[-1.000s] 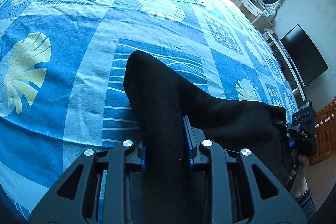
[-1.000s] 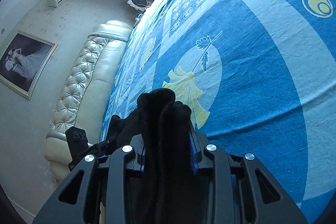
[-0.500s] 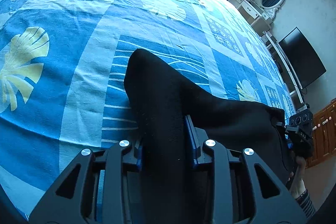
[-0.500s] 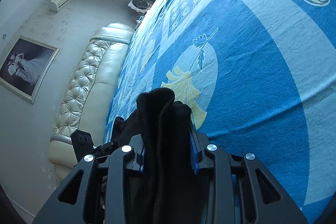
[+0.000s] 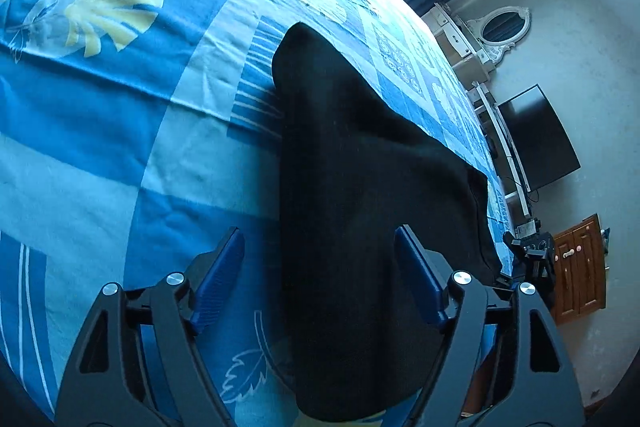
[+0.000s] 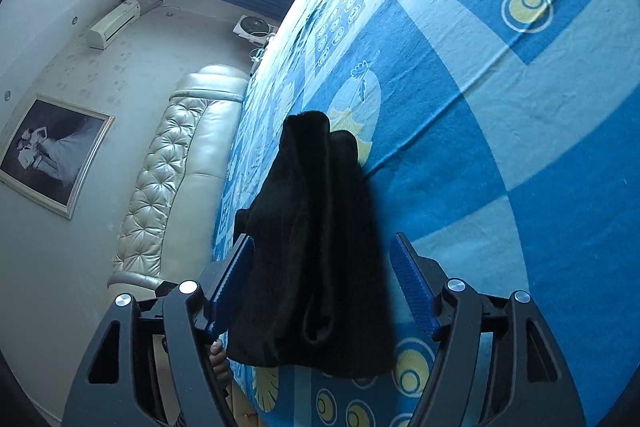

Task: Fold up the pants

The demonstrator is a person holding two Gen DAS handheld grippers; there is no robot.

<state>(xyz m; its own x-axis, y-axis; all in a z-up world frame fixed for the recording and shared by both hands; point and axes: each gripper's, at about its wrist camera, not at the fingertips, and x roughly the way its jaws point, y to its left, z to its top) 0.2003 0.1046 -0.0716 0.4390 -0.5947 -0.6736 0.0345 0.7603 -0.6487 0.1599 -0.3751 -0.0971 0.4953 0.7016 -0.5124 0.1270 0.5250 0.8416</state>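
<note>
The black pants (image 5: 352, 187) lie flat on the blue patterned bed cover (image 5: 120, 131), stretched from near my left gripper toward the right. My left gripper (image 5: 320, 263) is open, its blue pads (image 5: 218, 279) spread on either side of the cloth without touching it. In the right wrist view the pants (image 6: 316, 239) show as a bunched, folded end lying on the cover (image 6: 500, 147). My right gripper (image 6: 324, 267) is open too, with its pads (image 6: 416, 287) apart on both sides of the cloth. The right gripper also shows in the left wrist view (image 5: 532, 255) at the far end of the pants.
A cream tufted headboard (image 6: 172, 187) and a framed picture (image 6: 52, 155) stand past the bed's left edge. A dresser with an oval mirror (image 5: 504, 27), a black TV (image 5: 536, 139) and a wooden cabinet (image 5: 580, 267) lie beyond the bed's right edge.
Both grippers were shut on the pants and have opened, letting the cloth go. The pants now rest on the bed between the spread jaws.
</note>
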